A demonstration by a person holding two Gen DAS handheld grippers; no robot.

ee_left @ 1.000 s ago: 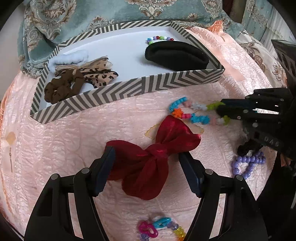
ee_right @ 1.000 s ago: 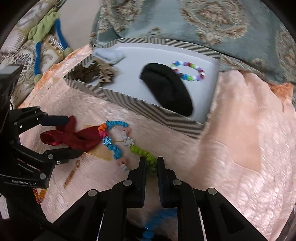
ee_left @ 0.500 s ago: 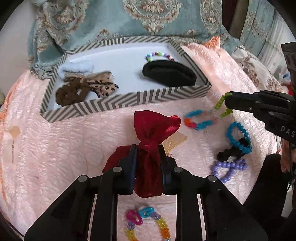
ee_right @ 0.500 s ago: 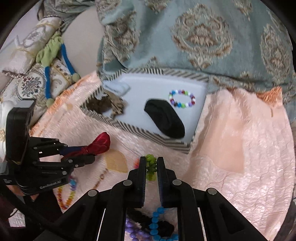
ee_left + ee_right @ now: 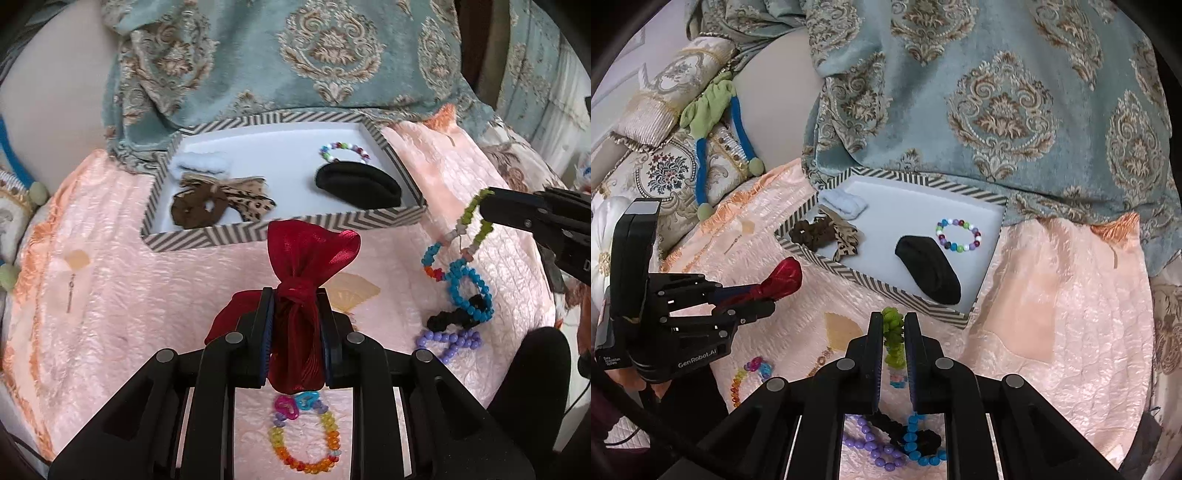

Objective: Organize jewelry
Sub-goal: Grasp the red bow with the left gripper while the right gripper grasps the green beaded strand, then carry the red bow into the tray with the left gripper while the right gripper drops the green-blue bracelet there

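On a pink quilted bed, both tongs carry a piece toward the striped tray [image 5: 280, 230] as the sorting goes on. At far left inside the tray lie a pale blue scrunchie [image 5: 201, 165], a brown scrunchie [image 5: 195, 210] and a leopard-print bow [image 5: 245, 195]; to their right sit a black hair pad [image 5: 358, 186] and a multicoloured bead bracelet [image 5: 345, 151]. In the centre, the left tongs [image 5: 295, 325] are clamped on the knot of the red satin bow [image 5: 306, 258], which is lifted clear of the bedspread just short of the tray's near wall, one wing standing up past the fingertips. Below it a rainbow bead bracelet [image 5: 303, 432] waits on the quilt. To the right, the right tongs [image 5: 891, 332] are closed narrow on the green stretch of a beaded necklace [image 5: 458, 236], whose blue and orange end dangles beneath (whether it touches the quilt cannot be told). Under it lie a blue bead bracelet [image 5: 469, 291], a black scrunchie [image 5: 454, 317] and a purple bead bracelet [image 5: 447, 341]. The step in hand appears to be the carry; the next move likely calls for clearing the tray wall, then releasing each piece beside its kind. Both tools are held roughly level, pointing toward the tray, the right one reaching in from the side.
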